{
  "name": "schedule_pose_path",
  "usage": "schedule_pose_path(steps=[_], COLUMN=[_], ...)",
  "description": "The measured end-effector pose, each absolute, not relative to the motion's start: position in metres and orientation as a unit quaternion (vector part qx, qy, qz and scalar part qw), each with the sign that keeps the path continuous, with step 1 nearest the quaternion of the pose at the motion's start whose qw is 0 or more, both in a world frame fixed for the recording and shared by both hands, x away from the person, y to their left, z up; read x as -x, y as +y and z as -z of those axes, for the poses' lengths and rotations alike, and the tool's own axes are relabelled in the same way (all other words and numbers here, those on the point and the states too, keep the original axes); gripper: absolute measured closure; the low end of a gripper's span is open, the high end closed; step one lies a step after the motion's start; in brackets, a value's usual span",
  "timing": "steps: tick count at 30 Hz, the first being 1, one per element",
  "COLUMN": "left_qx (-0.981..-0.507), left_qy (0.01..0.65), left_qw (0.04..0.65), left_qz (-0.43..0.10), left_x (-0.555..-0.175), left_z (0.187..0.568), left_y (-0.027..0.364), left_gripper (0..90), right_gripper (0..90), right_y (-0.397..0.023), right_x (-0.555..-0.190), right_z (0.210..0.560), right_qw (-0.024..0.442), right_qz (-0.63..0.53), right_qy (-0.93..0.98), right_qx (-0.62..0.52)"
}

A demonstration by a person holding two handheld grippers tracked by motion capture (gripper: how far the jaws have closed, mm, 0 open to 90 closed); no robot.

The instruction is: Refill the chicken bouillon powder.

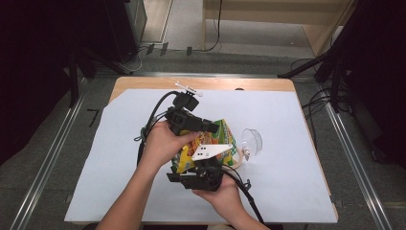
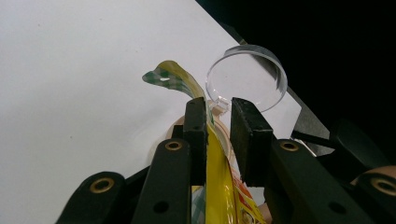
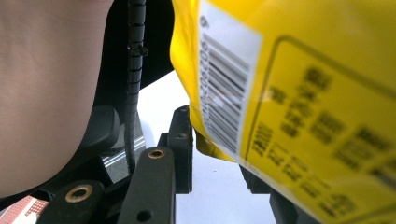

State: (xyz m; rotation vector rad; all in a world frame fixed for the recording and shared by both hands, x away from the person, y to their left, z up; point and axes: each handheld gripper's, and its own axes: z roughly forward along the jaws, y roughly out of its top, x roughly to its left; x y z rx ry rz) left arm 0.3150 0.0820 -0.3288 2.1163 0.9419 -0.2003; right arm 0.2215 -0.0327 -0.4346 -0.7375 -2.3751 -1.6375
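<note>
Both grippers pinch the yellow snack bag (image 1: 210,143): left gripper (image 2: 218,116) on its top edge, right gripper (image 3: 219,154) underneath, clear bowl (image 2: 246,77) just beyond.

The snack bag (image 1: 210,143) is a glossy yellow pouch with green checked trim and red print, lifted off the counter near its centre and standing roughly on edge. Its back panel (image 3: 299,93) carries a white barcode label and dark lettering. The top corner (image 2: 170,77) curls over toward 10 o'clock. A thin yellow edge (image 2: 217,177) runs upright.
</note>
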Motion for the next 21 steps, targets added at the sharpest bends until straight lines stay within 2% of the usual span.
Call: schedule_pose_path(steps=[21], left_qx=[-0.834], left_qy=[0.369], left_qw=[0.402], left_qz=[0.076], left_x=[-0.313], left_z=[0.327], left_y=[0.0822], left_gripper=[76.2], right_gripper=[70.2], right_y=[-0.0329], right_x=[-0.2205], right_z=[0.433], right_qw=[0.077], right_qz=[0.55], right_qy=[-0.795], right_qx=[0.244])
